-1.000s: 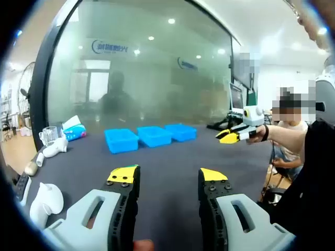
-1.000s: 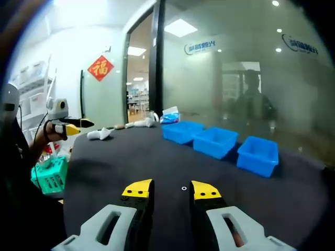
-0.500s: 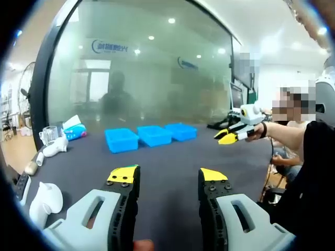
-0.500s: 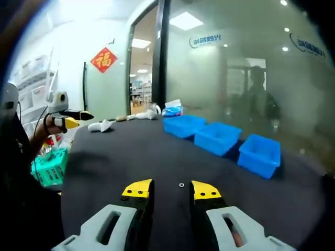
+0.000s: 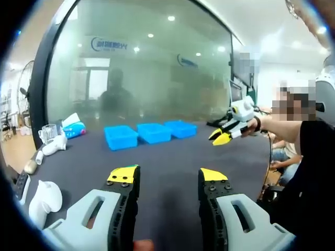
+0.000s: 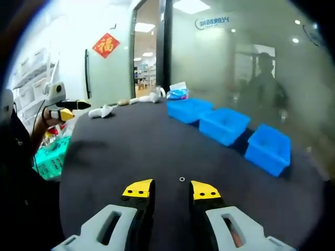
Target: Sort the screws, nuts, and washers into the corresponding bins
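3 bins point(image 6: 225, 124) — behind washer point(image 6: 181, 179)

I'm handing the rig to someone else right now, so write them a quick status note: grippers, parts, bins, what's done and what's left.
Left gripper: open, jaws empty, held above the dark grey table mat.
Right gripper: open, empty, low over the mat, pointed at a small round metal washer or nut lying just ahead between its jaw tips; too small to tell which.
Three blue plastic bins stand in a row on the far side of the mat; their contents cannot be seen.
Done: nothing visibly sorted.
Left: pick up that small part, probably with the right gripper, and drop it in the matching bin.
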### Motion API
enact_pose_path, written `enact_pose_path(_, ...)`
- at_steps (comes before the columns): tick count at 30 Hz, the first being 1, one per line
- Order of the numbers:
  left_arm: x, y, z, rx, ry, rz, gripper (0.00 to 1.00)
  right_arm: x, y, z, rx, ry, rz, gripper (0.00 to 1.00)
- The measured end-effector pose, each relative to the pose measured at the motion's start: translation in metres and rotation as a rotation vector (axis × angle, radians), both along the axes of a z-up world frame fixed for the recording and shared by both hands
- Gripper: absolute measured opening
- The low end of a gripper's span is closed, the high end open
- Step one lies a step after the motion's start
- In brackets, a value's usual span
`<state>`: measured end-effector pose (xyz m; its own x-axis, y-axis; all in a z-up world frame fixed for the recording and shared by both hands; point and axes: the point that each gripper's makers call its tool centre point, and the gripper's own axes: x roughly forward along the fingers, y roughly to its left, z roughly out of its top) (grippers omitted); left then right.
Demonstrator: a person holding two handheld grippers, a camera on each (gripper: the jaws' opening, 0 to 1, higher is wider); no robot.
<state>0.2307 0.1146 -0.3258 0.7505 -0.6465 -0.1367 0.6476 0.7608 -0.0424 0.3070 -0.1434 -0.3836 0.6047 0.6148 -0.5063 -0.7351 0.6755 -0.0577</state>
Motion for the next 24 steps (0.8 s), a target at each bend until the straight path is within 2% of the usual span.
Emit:
enact_pose_path(8,0.0,0.003,-0.003,0.0,0.006,0.004,0.43,0.018,0.009,-0.02,-0.136,0.052,0.072,0.2)
enact_pose_path(17,0.0,0.006,-0.006,-0.003,0.013,0.01,0.43,0.032,0.016,-0.038,-0.204,0.136,0.114,0.19)
enact_pose_path(24,0.002,0.007,-0.009,-0.006,0.02,0.012,0.43,0.038,0.017,-0.048,-0.235,0.177,0.126,0.15)
